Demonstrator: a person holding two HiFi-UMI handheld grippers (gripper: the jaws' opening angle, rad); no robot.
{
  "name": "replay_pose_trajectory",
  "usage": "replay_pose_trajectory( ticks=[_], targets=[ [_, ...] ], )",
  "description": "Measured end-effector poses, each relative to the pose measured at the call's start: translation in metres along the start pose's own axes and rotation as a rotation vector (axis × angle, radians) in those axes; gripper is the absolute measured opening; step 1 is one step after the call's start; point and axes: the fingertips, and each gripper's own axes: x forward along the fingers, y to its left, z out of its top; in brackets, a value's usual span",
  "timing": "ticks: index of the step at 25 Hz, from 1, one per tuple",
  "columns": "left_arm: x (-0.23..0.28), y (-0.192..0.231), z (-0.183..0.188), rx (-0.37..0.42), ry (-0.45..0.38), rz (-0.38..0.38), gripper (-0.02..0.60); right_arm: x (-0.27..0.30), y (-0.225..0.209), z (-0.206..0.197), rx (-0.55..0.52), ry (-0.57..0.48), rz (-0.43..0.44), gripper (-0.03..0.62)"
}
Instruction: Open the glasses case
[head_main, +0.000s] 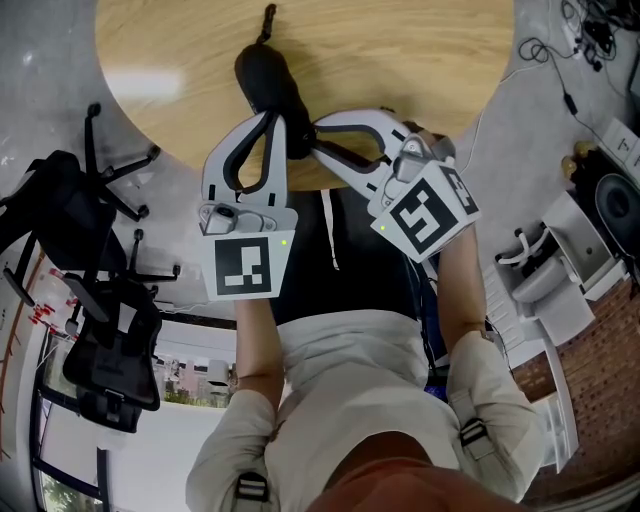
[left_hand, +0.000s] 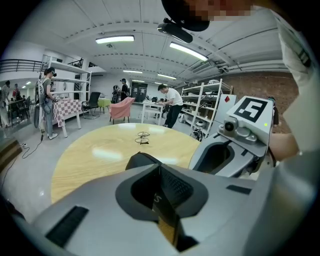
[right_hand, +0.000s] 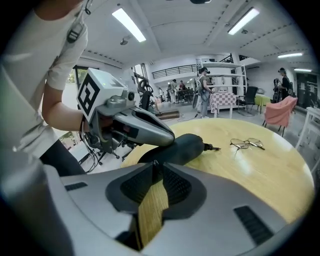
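Lying near the edge of the round wooden bench (head_main: 420, 60) closest to the person, the black glasses case (head_main: 262, 75) was zipped shut, its long axis pointing away from that edge and a short dark pull tab (head_main: 267, 20) sticking out of its far end. Both tools met at its near end. The left gripper (head_main: 277, 122) was clenched on the case from the left, its jaws drawn together with the dark shell rising just beyond the tips in the left gripper view. The right gripper (head_main: 313, 128) came in from the right, just beside the left one, its jaws likewise pressed together on the case's near end; whether they pinched a zip pull or the shell itself could not be made out. Farther out on the bench, well apart from the case, a pair of thin-framed glasses (right_hand: 246, 144) lay with the arms folded out. Beyond the bench, a black office chair (head_main: 110, 350) stood on the grey floor at the person's left.
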Motion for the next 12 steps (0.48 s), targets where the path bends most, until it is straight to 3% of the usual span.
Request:
replay_pose_trajectory(
  ticks=[4,12],
  targets=[
    [-0.0006,0.0001,-0.0003,0.011,-0.001,0.0,0.021,0.0012,0.004,0.0009,-0.013,0.003,0.021,0.046],
    [-0.0022,0.0032,-0.0008,0.016,-0.006,0.006,0.021,0.0027,0.0061,0.0017,0.016,0.032,-0.005,0.043]
  ],
)
